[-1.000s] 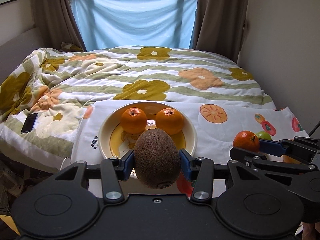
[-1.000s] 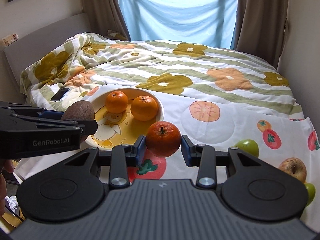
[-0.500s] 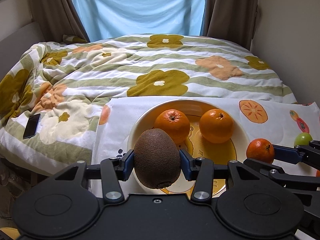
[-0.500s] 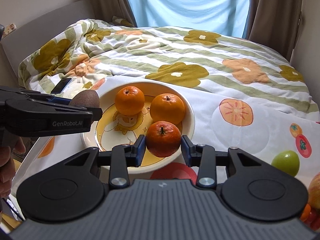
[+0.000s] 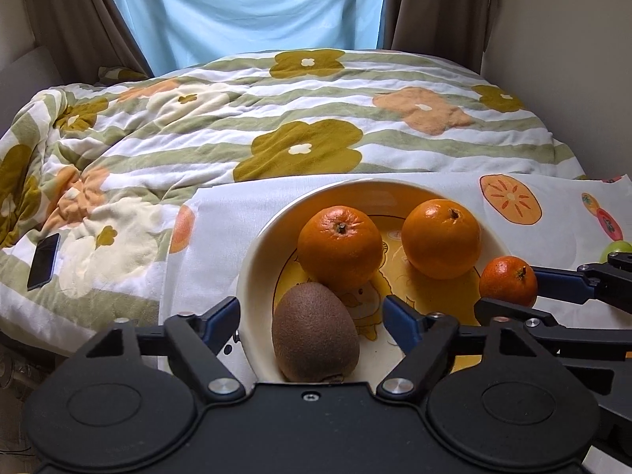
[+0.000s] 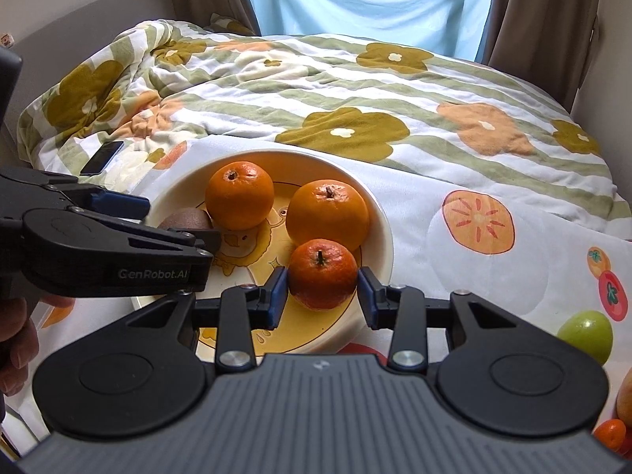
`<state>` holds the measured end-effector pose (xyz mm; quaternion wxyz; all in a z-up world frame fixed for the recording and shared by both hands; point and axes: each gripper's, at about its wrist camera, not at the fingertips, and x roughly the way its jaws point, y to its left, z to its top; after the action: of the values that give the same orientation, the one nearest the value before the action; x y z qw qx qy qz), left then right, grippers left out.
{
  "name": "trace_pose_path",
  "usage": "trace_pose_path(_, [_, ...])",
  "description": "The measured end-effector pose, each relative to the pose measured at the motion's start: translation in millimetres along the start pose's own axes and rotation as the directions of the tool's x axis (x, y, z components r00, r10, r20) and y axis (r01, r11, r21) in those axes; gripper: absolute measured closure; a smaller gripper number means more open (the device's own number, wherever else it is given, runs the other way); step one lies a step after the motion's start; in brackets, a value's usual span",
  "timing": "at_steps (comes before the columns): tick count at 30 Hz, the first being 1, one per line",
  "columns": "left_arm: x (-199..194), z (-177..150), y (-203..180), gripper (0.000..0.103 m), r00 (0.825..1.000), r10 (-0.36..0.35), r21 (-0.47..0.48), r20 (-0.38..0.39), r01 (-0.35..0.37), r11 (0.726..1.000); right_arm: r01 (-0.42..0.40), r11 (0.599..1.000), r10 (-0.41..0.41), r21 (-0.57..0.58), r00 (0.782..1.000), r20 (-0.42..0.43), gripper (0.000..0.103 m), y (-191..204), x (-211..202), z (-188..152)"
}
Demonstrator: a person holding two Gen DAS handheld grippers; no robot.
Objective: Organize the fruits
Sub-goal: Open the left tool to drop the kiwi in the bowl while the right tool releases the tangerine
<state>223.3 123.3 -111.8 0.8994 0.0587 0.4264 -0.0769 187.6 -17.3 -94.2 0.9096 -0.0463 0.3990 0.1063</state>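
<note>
Bowl [image 6: 379, 213] crowded: two oranges [image 6: 241, 193] at back, kiwi [image 5: 316, 331] front-left, tangerine [image 6: 322, 274] front-right, left gripper [image 6: 173, 223] blocking left rim. Free cloth [image 6: 426, 197] right of bowl; green apple [image 6: 584, 335] further right. Phone [image 5: 43, 254] well left of bowl.

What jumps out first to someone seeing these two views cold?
The cream bowl at the foot of the bed, with two big oranges side by side in it. In front of them a brown kiwi lies on the bowl's floor between the left claw, whose jaws have just been opening and stand clear of it. The right claw pinches a small tangerine over the bowl's near side.
</note>
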Motion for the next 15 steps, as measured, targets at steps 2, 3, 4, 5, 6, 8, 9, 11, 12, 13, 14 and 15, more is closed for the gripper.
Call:
trace_pose_path(2, [-5,0,3,0.016,1.0,-0.001,0.011,0.007,0.001,1.0,0.0,1.0,0.0,-0.009,1.0,-0.005,0.05,-2,1,-1])
trace_pose_path(3, [-7,-1,6,0.016,1.0,-0.005,0.009,0.007,0.005,1.0,0.001,1.0,-0.001,-0.015,1.0,-0.006,0.05,-2,2,-2])
trace_pose_path(4, [-9,-2,8,0.016,1.0,-0.008,0.004,0.006,0.008,1.0,0.001,1.0,-0.001,-0.021,1.0,-0.008,0.05,-2,3,-2])
trace_pose_path(5, [-11,-3,10,0.015,1.0,-0.009,-0.001,0.007,0.009,1.0,0.003,1.0,-0.003,-0.026,1.0,-0.01,0.05,-2,4,-2])
trace_pose_path(6, [-14,-5,12,0.015,1.0,-0.007,-0.006,0.007,0.007,1.0,0.004,1.0,-0.004,-0.031,1.0,-0.011,0.05,-2,6,-3])
trace_pose_path(8, [-19,-8,15,0.014,1.0,-0.003,-0.014,0.01,0.003,1.0,0.008,0.999,-0.008,-0.048,1.0,-0.013,0.05,-1,9,-3])
trace_pose_path(9, [-21,-9,16,0.014,1.0,-0.002,-0.015,0.009,0.002,1.0,0.011,0.998,-0.012,-0.058,1.0,-0.015,0.05,1,11,-3])
trace_pose_path(11, [-25,-11,18,0.014,1.0,-0.001,-0.013,0.012,0.001,1.0,0.006,0.997,-0.008,-0.078,1.0,-0.019,0.05,3,15,-2])
trace_pose_path(12, [-27,-12,18,0.014,1.0,-0.001,-0.014,0.018,0.002,1.0,0.004,0.996,-0.006,-0.089,1.0,-0.022,0.05,6,18,-2])
trace_pose_path(13, [-28,-13,19,0.013,1.0,-0.003,-0.016,0.02,0.003,1.0,0.003,0.995,-0.006,-0.102,1.0,-0.025,0.05,8,20,-2])
trace_pose_path(14, [-29,-14,20,0.013,1.0,-0.005,-0.02,0.019,0.005,1.0,0.004,0.993,-0.007,-0.118,1.0,-0.027,0.05,10,21,-2])
trace_pose_path(15, [-30,-15,21,0.014,1.0,-0.006,-0.027,0.018,0.007,1.0,0.005,0.991,-0.009,-0.131,1.0,-0.026,0.05,13,22,-3])
